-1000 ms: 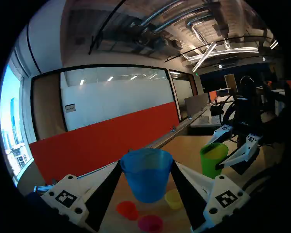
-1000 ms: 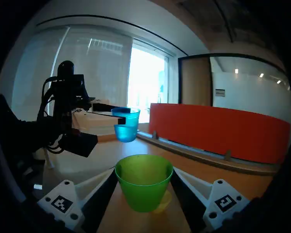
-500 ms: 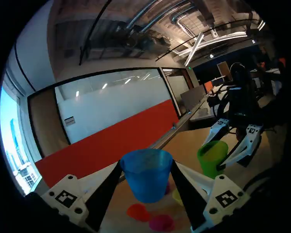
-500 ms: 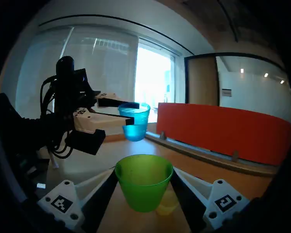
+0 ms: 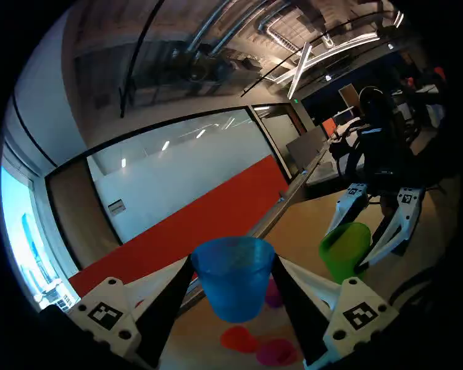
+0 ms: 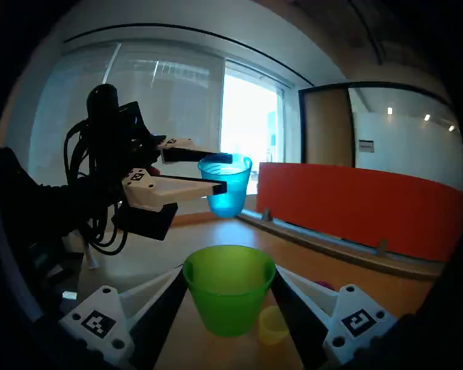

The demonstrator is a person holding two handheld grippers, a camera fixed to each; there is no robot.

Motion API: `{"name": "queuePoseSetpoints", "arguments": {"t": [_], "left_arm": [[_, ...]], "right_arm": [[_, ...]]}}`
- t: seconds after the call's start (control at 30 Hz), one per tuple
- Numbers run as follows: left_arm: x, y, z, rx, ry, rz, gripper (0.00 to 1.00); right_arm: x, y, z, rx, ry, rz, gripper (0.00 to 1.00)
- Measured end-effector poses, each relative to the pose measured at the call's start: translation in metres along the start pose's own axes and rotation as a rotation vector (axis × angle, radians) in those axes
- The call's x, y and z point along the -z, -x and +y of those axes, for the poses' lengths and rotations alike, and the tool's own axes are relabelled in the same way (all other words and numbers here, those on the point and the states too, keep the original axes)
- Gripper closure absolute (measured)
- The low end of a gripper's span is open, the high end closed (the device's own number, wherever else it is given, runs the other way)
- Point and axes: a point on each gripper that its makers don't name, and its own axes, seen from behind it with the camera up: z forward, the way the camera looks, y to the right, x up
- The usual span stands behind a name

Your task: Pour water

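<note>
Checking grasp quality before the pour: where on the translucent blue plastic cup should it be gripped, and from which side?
Grip the translucent blue plastic cup across its upper side wall, coming level from the side, as the left gripper does. It is upright and flares upward, so it should not slip down, and the mouth is left free for tipping toward the green plastic cup.
</note>
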Motion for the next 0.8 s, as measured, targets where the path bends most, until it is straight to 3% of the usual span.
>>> {"name": "queuePoseSetpoints", "arguments": {"t": [0.8], "left_arm": [[0.002,-0.019,0.001,-0.152,-0.002,0.02,0.12]], "right_arm": [[-0.012,0.002,-0.01,-0.003,-0.027,-0.006,0.09]]}}
